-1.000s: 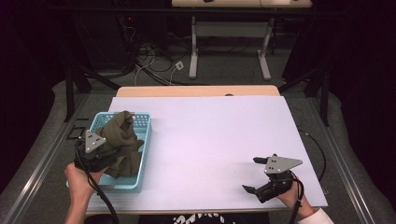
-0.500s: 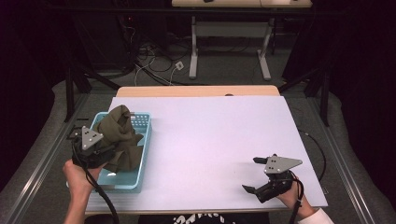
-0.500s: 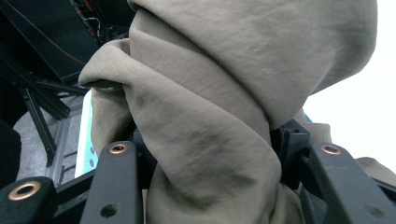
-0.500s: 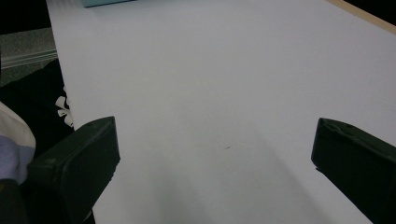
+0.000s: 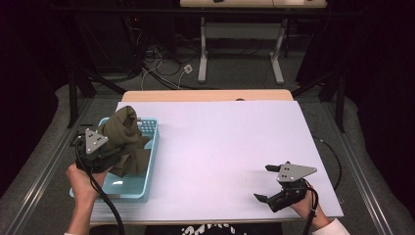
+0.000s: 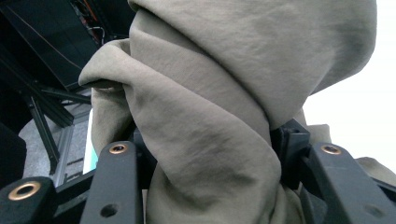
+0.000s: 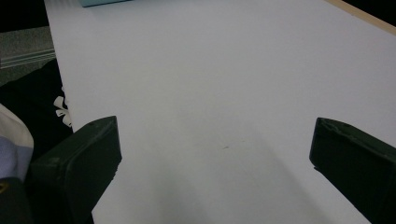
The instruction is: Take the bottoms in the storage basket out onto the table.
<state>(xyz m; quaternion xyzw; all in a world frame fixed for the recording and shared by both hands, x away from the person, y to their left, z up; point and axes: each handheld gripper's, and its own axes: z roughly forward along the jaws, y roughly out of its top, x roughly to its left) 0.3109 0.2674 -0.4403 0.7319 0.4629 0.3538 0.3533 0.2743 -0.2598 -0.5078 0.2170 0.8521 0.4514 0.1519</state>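
An olive-green cloth [image 5: 126, 137] hangs bunched over the light blue basket [image 5: 147, 169] at the table's left, lifted partly out of it. My left gripper [image 5: 108, 149] is shut on the cloth; in the left gripper view the folded fabric [image 6: 219, 116] is pinched between the black jaws and blocks most of the sight. My right gripper [image 5: 267, 182] rests near the front right corner of the white table sheet [image 5: 220, 142], open, with bare sheet [image 7: 210, 116] between its jaws.
A corner of the blue basket [image 7: 100, 2] shows at the far top of the right gripper view. The wooden table edge [image 5: 205, 94] runs along the back. Cables and a desk frame [image 5: 240, 49] lie on the floor beyond.
My left gripper has lifted the cloth higher and a little toward the back of the basket, baring more of the basket's floor. The right gripper has stayed still and open.
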